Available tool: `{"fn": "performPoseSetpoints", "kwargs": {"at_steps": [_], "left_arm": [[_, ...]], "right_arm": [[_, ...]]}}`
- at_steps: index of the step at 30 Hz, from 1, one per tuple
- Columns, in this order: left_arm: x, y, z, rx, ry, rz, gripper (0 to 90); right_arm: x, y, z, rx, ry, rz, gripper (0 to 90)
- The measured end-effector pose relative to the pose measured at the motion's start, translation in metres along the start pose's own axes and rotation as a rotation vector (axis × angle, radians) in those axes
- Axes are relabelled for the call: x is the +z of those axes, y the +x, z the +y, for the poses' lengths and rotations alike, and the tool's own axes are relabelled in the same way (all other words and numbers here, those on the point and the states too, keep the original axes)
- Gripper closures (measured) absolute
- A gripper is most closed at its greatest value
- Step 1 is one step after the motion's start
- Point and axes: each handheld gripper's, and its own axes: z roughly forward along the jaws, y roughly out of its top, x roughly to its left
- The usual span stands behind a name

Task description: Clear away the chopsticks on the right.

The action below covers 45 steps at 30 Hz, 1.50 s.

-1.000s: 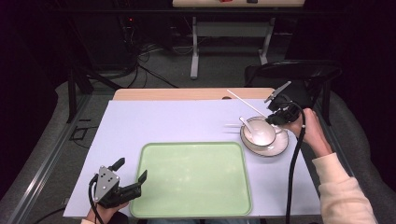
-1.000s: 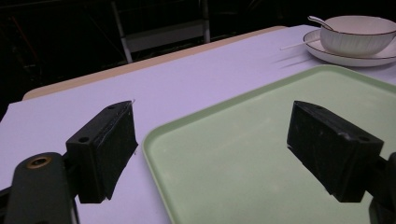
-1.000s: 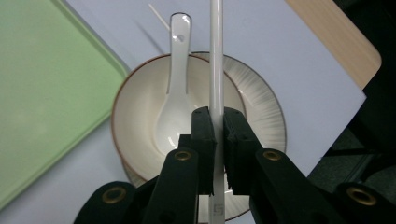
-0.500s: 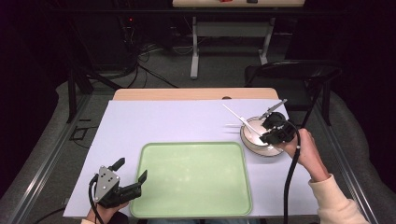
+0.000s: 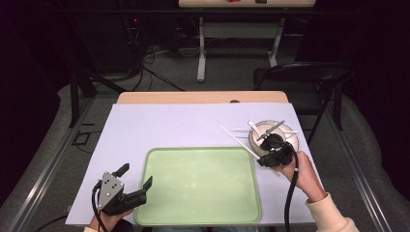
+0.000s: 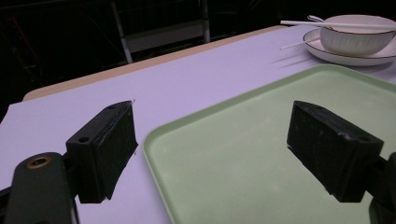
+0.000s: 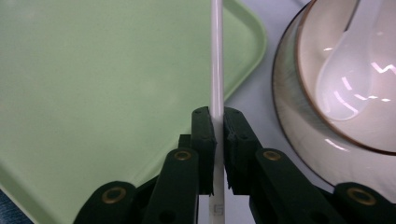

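Right claw (image 7: 218, 122) has drawn back, clamping a chopstick (image 7: 216, 56); left claw (image 6: 224, 144) gapes apart.

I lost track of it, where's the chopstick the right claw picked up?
The chopstick is clamped in the right claw, at the tray's right edge, beside the bowl in the high view.

We see the table (image 5: 159, 130) lit evenly from overhead while the room behind falls to black. Glare streaks the white spoon (image 7: 348, 88) in the right gripper view, and the near black jaws look soft and slightly blurred.
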Motion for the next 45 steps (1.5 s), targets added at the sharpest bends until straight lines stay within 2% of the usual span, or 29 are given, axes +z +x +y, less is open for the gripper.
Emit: {"fn": "performPoseSetpoints", "kwargs": {"at_steps": [3,8,9,10,16,20,25,34,41,42,43,44,45], "left_arm": [[0.0,0.0,0.0,-0.001,0.001,0.001,15.5],[0.0,0.0,0.0,0.0,0.0,0.0,15.5],[0.0,0.0,0.0,-0.001,0.0,0.001,15.4],[0.0,0.0,0.0,-0.001,-0.001,0.002,15.4],[0.0,0.0,0.0,-0.004,-0.004,0.003,15.4],[0.0,0.0,0.0,-0.001,-0.001,0.001,15.4],[0.0,0.0,0.0,0.001,0.001,-0.001,15.4],[0.0,0.0,0.0,-0.002,-0.001,0.0,15.5],[0.0,0.0,0.0,0.002,0.002,0.001,15.5],[0.0,0.0,0.0,0.002,0.002,0.001,15.5],[0.0,0.0,0.0,0.002,0.001,0.0,15.4],[0.0,0.0,0.0,0.002,0.001,0.0,15.4],[0.0,0.0,0.0,0.002,0.0,0.0,15.4]], "right_arm": [[0.008,0.009,-0.005,0.02,0.019,0.015,83.8],[0.019,0.019,-0.007,0.022,0.043,0.03,83.8],[0.021,0.022,-0.008,0.038,0.053,0.03,83.8],[0.023,0.023,-0.009,0.021,0.057,0.035,83.8],[0.04,0.036,-0.015,0.037,0.111,0.061,83.8],[0.046,0.042,-0.018,0.054,0.123,0.077,83.8],[0.058,0.05,-0.019,0.047,0.153,0.093,83.6],[0.068,0.057,-0.018,0.054,0.165,0.102,83.3],[0.068,0.057,-0.018,0.056,0.159,0.101,83.3],[0.069,0.06,-0.017,0.032,0.156,0.094,83.3],[0.068,0.06,-0.017,0.024,0.152,0.097,71.0],[0.068,0.06,-0.017,0.024,0.152,0.097,71.0],[0.068,0.059,-0.018,0.017,0.149,0.103,65.4]]}}
